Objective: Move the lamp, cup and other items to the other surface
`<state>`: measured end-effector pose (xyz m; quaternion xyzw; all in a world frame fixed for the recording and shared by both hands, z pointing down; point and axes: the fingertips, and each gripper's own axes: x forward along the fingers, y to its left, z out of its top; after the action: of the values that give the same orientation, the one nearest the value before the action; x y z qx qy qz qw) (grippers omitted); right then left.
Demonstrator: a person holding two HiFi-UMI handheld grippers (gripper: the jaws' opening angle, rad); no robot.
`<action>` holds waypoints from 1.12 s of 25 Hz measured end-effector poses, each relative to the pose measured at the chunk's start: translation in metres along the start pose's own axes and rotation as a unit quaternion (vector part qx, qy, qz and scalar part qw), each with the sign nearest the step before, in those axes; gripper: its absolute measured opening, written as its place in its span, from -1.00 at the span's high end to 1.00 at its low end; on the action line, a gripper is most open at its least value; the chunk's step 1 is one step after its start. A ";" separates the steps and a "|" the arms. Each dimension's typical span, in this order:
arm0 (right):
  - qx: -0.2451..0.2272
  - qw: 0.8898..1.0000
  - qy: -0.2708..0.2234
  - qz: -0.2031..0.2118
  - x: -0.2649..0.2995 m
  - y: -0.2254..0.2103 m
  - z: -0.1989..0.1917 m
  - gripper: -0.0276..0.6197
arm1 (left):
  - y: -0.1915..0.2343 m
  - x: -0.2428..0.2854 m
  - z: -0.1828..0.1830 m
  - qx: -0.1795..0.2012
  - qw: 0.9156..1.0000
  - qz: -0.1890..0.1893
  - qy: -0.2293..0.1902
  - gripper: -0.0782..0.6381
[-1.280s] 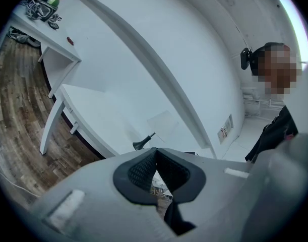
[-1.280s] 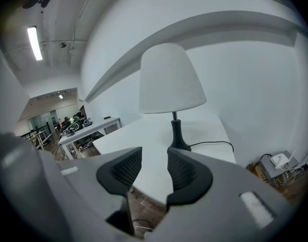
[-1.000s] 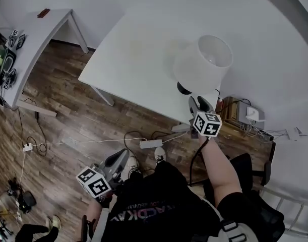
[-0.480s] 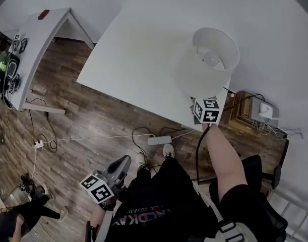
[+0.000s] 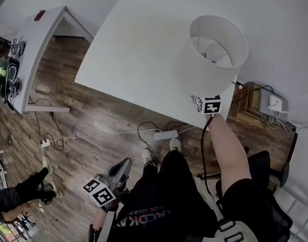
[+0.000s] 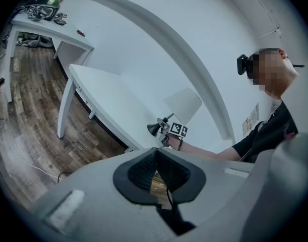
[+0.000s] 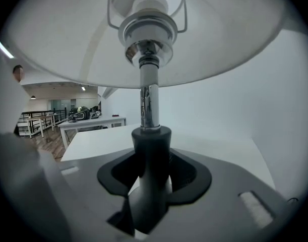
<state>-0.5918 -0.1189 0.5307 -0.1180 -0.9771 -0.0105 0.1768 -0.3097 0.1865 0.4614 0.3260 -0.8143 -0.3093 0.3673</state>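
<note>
1. The lamp is upright at the person's right, with its white shade over the near corner of the large white table. In the right gripper view its chrome stem rises from a dark collar. The base is hidden, so contact with the tabletop cannot be judged.
2. The right gripper is clamped on the lamp. The dark lower stem fills the gap between its jaws, which have just been closing on it.
3. A black cord hangs from the lamp along the person's forearm. A power strip lies on the wooden floor below.
4. The left gripper is low beside the person's leg, well apart from the table. Its jaws are closed, tips meeting, with nothing held.
5. A second table at the upper left carries dark items too small to identify.
6. Progress, as judged: the lamp's transfer is under way and it has not yet been released. No cup shows in any view, so the cup and remaining items appear to be outstanding.
</note>
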 end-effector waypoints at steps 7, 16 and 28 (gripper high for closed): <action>0.011 1.000 -0.003 -0.016 -0.001 -0.001 0.001 0.47 | 0.002 -0.001 -0.003 -0.005 1.000 0.002 0.004 0.77; 0.025 0.999 -0.009 -0.035 -0.016 -0.003 0.000 0.47 | 0.003 -0.008 -0.004 -0.007 1.000 -0.004 0.006 0.77; 0.033 0.997 -0.017 -0.061 -0.074 -0.004 0.019 0.47 | -0.014 -0.015 0.000 0.012 0.999 -0.048 0.010 0.77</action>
<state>-0.5322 -0.1388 0.4872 -0.0519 -0.9852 0.0133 0.1626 -0.2977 0.1889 0.4450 0.3725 -0.7976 -0.3131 0.3565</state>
